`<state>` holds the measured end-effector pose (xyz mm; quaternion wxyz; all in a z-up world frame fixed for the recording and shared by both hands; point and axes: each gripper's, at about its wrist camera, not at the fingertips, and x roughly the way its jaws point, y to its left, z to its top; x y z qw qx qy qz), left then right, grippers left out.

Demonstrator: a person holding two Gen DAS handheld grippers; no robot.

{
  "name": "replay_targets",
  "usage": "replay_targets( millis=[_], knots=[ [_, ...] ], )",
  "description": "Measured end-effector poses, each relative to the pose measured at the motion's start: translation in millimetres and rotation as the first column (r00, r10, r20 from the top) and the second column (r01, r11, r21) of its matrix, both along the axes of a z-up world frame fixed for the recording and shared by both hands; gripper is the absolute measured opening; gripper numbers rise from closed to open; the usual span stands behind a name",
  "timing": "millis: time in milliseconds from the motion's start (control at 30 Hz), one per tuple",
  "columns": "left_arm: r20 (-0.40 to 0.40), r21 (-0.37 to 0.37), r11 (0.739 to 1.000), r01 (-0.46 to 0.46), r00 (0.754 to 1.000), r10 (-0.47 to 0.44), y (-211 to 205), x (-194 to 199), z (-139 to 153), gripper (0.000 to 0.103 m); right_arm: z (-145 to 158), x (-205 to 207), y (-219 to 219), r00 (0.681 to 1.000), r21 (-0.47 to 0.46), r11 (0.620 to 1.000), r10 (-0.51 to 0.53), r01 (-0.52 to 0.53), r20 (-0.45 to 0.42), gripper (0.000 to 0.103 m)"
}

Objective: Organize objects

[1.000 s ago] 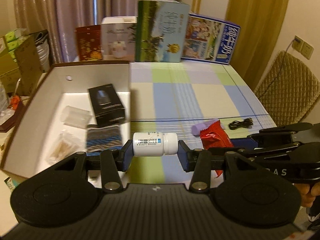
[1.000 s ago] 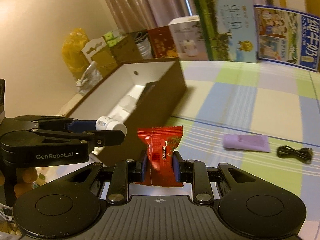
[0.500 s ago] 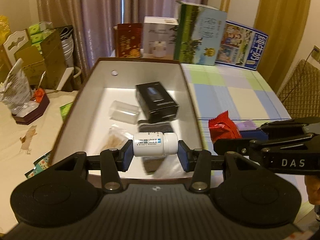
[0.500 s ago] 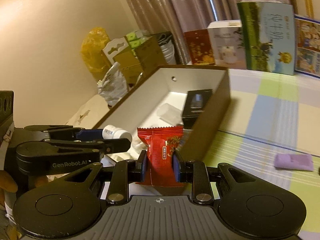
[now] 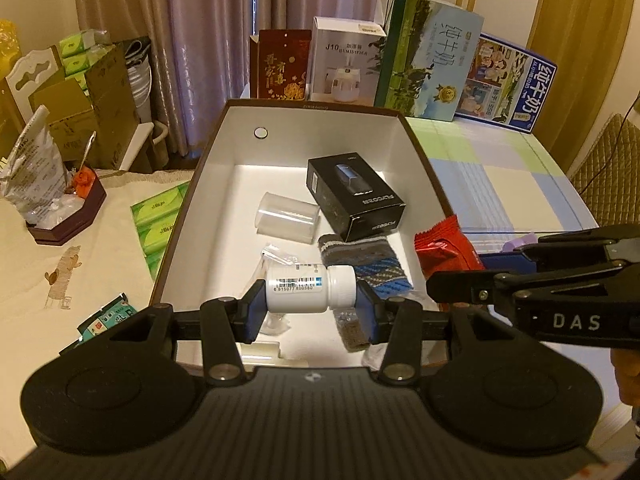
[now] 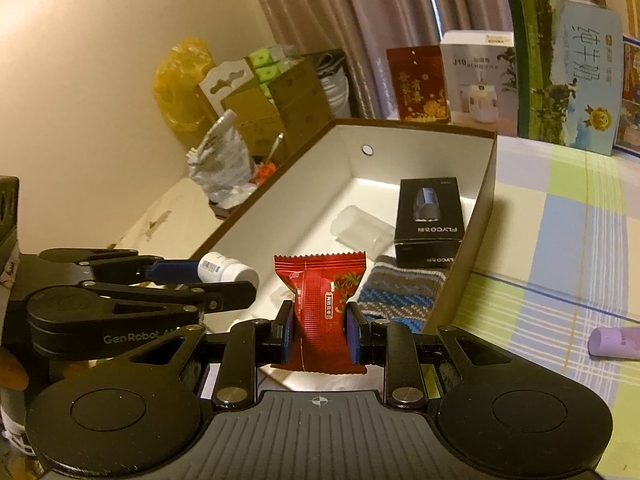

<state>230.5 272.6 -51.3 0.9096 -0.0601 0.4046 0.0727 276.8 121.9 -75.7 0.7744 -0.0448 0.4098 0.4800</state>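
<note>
Both grippers had travelled sideways from above the checked tablecloth [image 5: 496, 184] to above the open cardboard box [image 5: 416, 148], each carrying its load unchanged. Seen from the left wrist, the left gripper [image 5: 311, 307] pointed steeply down into the near end of the box, its blue pads [image 5: 256, 312] clamped on the two ends of a white pill bottle [image 5: 310, 289] that lay crosswise between them, barcode label facing up and cap toward the right pad. The bottle hung above the box floor, over a clear plastic wrapper [image 5: 276, 256] and just left of a striped knitted cloth [image 5: 368, 260]. The right gripper [image 6: 319, 332] sat beside the left one, also tilted down over the near end of the box, with its fingers closed on the waist of a red snack packet [image 6: 320, 304] held upright, crimped top edge above the pads and bottom edge below them. In the left wrist view that packet [image 5: 444, 246] showed at the box's right wall, just outside the knitted cloth. Deeper inside the box lay a black razor carton [image 5: 354, 196] and a clear plastic cup [image 5: 286, 218] on its side, the cup left of the carton. Outside the box, on the tablecloth to its right, rested a purple tube-like item [image 6: 616, 342]. Behind the box's far wall stood a red gift box [image 5: 282, 64], a humidifier box [image 5: 346, 66] and a milk carton case [image 5: 426, 54].
</note>
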Motion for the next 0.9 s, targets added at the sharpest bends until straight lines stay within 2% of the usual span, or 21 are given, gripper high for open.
replay_targets(
  millis=[567,900],
  knots=[
    [-0.065,-0.022,0.999,0.032,0.997,-0.033,25,35,-28,0.041,-34,28,40,1.0,-0.158,0.987,-0.021,0.024,0.022,0.024],
    [-0.071,-0.033,0.999,0.043,0.996,-0.045,37,46,-34,0.041,-37,37,59,0.993,-0.196,0.98,-0.02,0.042,0.113,0.024]
  ],
)
